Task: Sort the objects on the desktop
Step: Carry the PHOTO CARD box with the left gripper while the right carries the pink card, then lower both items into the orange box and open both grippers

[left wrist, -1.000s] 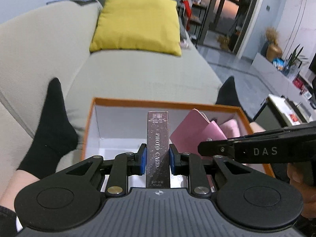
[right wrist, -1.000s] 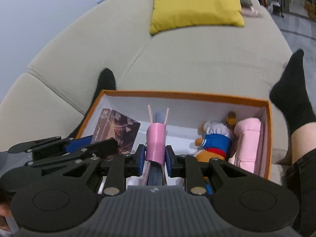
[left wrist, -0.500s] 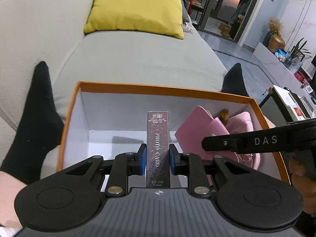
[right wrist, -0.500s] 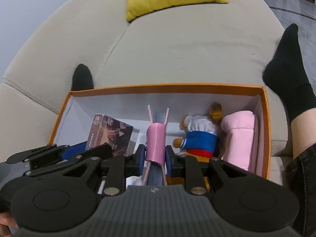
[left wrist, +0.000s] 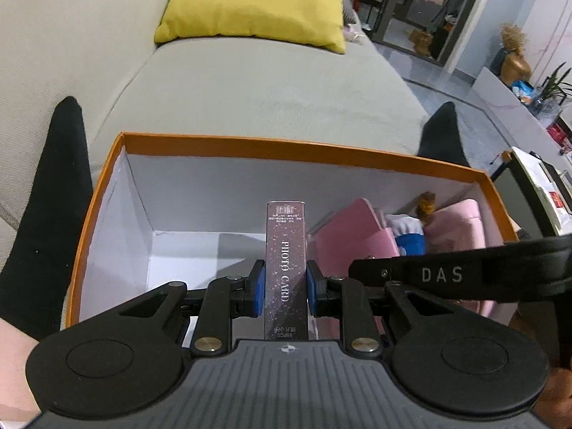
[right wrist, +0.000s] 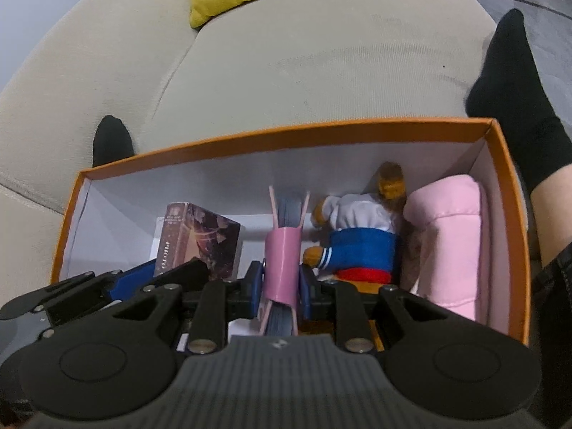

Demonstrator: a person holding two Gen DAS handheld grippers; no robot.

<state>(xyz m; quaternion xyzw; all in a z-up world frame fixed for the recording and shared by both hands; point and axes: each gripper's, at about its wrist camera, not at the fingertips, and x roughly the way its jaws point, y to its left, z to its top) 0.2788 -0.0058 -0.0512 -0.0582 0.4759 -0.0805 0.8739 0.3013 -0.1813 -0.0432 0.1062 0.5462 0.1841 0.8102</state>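
Note:
An orange box [left wrist: 250, 144] with white inner walls sits on a grey sofa. My left gripper [left wrist: 285, 286] is shut on a dark box [left wrist: 286, 243] printed PHOTO CARD, held upright over the box's left half. In the right wrist view the same dark box [right wrist: 200, 243] shows between the left gripper's fingers [right wrist: 132, 279]. My right gripper [right wrist: 282, 282] has a pink notebook [right wrist: 282, 250] between its blue pads, spine up. Its jaws are opening, though the pads still touch the cover. To the notebook's right lie a plush bear [right wrist: 361, 243] in blue and white and a pink padded pouch [right wrist: 447, 243].
A person's feet in black socks [left wrist: 46, 186] [right wrist: 511, 82] rest on the sofa on either side of the box. A yellow cushion [left wrist: 254, 3] lies further back. A low table [left wrist: 536, 178] with papers stands off the sofa's right edge.
Both grippers have sunk towards the box with their loads, so its walls now fill more of each view. The right gripper has rolled a little, and the notebook sits lower beside the bear.

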